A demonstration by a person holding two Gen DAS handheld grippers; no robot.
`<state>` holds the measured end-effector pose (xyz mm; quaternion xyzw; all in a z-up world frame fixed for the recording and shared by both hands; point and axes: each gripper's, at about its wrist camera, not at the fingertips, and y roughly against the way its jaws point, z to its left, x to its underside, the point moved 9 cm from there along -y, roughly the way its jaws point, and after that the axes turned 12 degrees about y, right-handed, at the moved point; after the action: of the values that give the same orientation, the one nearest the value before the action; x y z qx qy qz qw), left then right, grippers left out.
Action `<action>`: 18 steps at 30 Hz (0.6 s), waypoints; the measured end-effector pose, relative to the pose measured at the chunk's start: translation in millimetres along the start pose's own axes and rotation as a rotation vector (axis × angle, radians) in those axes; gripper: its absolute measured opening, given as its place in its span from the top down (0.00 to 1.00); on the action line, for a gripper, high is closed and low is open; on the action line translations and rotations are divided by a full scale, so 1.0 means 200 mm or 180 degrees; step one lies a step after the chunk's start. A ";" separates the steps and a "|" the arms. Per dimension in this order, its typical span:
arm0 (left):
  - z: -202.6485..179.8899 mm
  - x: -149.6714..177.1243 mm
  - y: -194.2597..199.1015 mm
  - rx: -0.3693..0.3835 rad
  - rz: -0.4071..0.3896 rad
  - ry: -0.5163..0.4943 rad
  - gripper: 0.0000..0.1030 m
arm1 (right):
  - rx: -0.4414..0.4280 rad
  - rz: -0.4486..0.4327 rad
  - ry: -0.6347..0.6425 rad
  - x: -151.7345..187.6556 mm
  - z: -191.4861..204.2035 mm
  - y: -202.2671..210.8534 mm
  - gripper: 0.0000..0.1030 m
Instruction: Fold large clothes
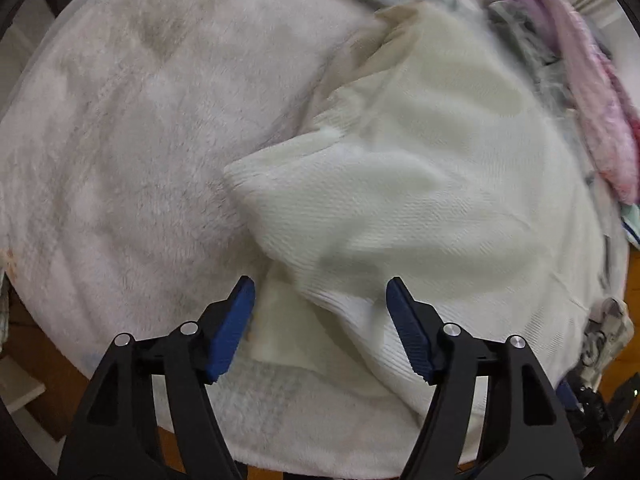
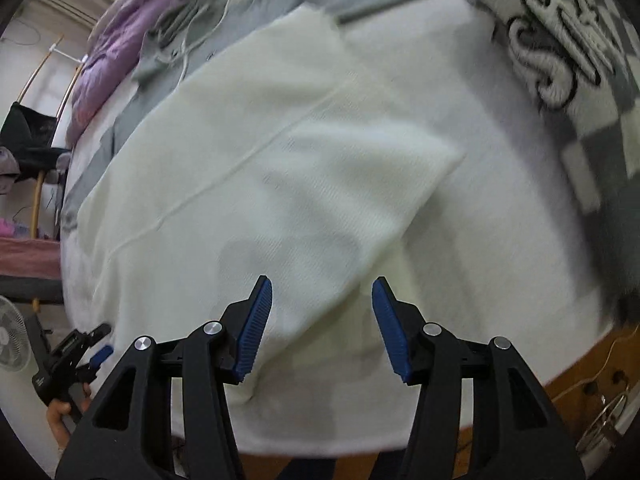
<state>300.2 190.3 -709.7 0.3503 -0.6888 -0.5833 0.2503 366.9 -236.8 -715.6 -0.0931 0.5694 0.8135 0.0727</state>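
Note:
A cream knitted garment (image 1: 420, 184) lies on a white fluffy blanket (image 1: 120, 140), with one part folded over itself. My left gripper (image 1: 320, 284) points down over the garment's near folded edge, open, its blue pads (image 1: 234, 328) apart and pressing on nothing. In the right wrist view the same garment (image 2: 240, 168) spreads across the blanket (image 2: 500, 220), with a folded flap ending in a corner at the right. My right gripper (image 2: 322, 282) hovers over that flap's near edge, open and holding nothing. The left gripper (image 2: 76, 356) also shows at lower left, in a hand (image 2: 60, 416).
A grey-and-white checked garment (image 2: 580, 80) with embroidered letters lies at the back right. A grey garment (image 2: 180, 40) and a purple quilt (image 2: 116, 40) lie behind, pink fabric (image 1: 600, 112) to one side. Wooden floor (image 2: 560, 392), a fan (image 2: 12, 344) and a chair (image 2: 28, 136) surround the bed.

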 end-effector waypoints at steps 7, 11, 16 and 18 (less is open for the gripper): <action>0.08 -0.04 -0.09 0.0000 0.0079 0.0152 0.21 | 0.0139 0.0287 -0.0176 0.05 -0.14 -0.20 0.52; 0.23 -0.06 0.00 0.0099 0.0016 0.0294 0.21 | 0.0218 0.0209 -0.0190 0.06 -0.08 -0.05 0.52; 0.34 -0.06 0.05 0.0272 -0.0017 0.0454 0.21 | 0.0029 -0.0090 0.0062 0.00 0.20 0.09 0.52; 0.37 -0.04 0.03 0.0293 0.0047 0.0468 0.21 | -0.0073 -0.0164 0.0192 -0.04 0.36 0.05 0.53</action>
<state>247.8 242.8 -718.1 0.3983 -0.6972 -0.5218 0.2881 366.7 -172.3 -680.7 -0.1330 0.5594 0.8147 0.0753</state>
